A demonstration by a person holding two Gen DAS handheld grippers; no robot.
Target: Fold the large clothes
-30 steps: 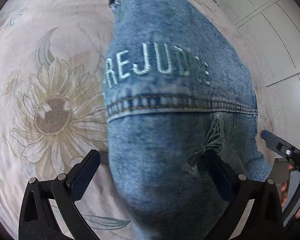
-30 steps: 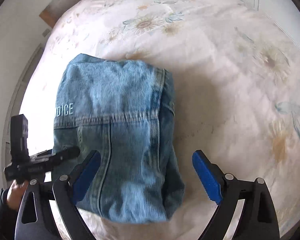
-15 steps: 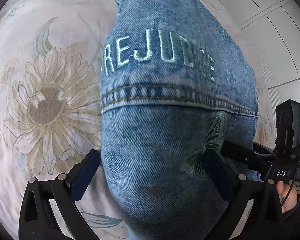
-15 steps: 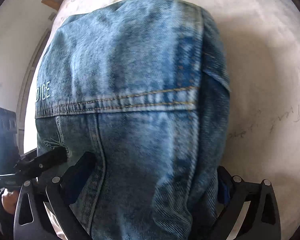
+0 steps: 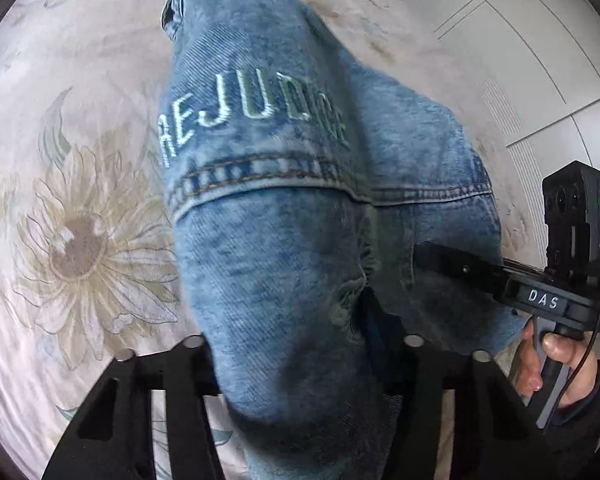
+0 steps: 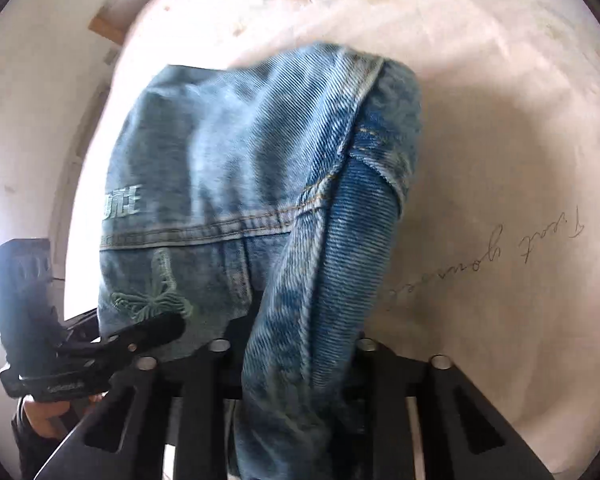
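Both my grippers, left gripper [image 5: 296,344] and right gripper [image 6: 296,350], are closing on the denim jacket [image 5: 284,216]. If I only pinch the top layer, the fold may fall open.

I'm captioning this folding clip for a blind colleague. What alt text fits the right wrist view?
A folded blue denim garment bunches between the right gripper as its jaws close on the near edge, above a pale floral bedsheet. At left, the left gripper grips the same edge beside an embroidered butterfly.
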